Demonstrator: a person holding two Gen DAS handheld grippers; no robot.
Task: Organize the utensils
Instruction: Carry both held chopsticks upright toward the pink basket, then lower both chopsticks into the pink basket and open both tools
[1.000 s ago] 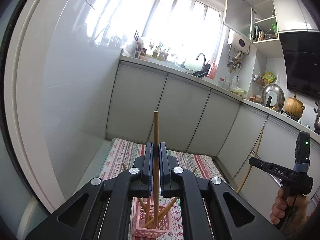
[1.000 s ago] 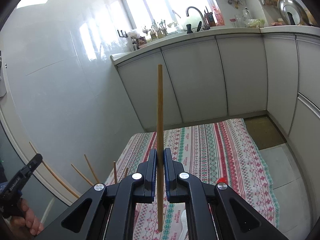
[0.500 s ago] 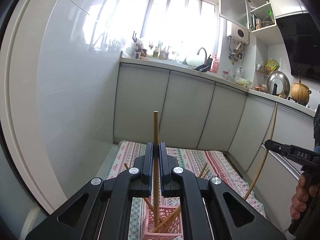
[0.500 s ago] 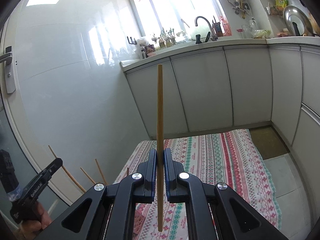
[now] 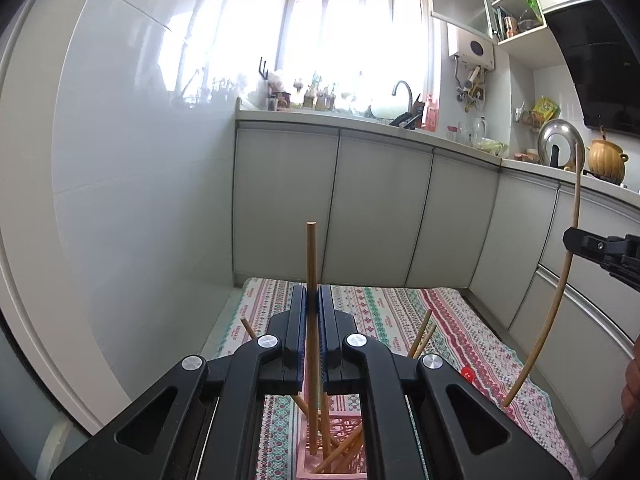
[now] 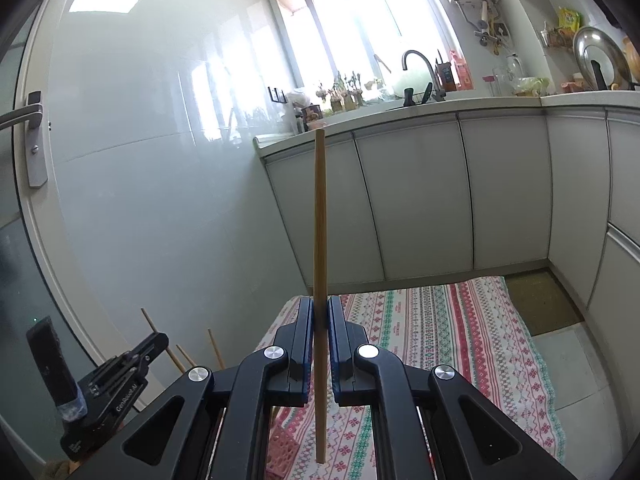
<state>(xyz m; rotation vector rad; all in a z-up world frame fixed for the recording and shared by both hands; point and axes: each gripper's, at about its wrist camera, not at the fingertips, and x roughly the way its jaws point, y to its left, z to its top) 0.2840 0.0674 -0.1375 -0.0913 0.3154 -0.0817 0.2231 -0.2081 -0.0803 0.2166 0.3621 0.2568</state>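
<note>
My left gripper [image 5: 312,300] is shut on a wooden chopstick [image 5: 311,256] held upright, its lower end inside a pink lattice holder [image 5: 340,460] that holds several other chopsticks. My right gripper [image 6: 320,312] is shut on another upright chopstick [image 6: 320,220], its lower tip hanging above the patterned tablecloth [image 6: 440,340]. The right gripper also shows at the right edge of the left wrist view [image 5: 576,240] with its chopstick [image 5: 560,300]. The left gripper shows at lower left of the right wrist view [image 6: 156,340], with chopstick ends [image 6: 212,344] beside it.
A table with a striped patterned cloth [image 5: 380,308] stands against white kitchen cabinets [image 5: 380,208]. A counter with sink and faucet [image 5: 402,92] runs behind. A small red object [image 5: 466,374] lies on the cloth. A door with handle [image 6: 24,120] is at left.
Both grippers have lowered and tilted upward. The left chopstick's lower end has gone deeper into the pink holder. The right gripper has moved closer, still holding its chopstick.
</note>
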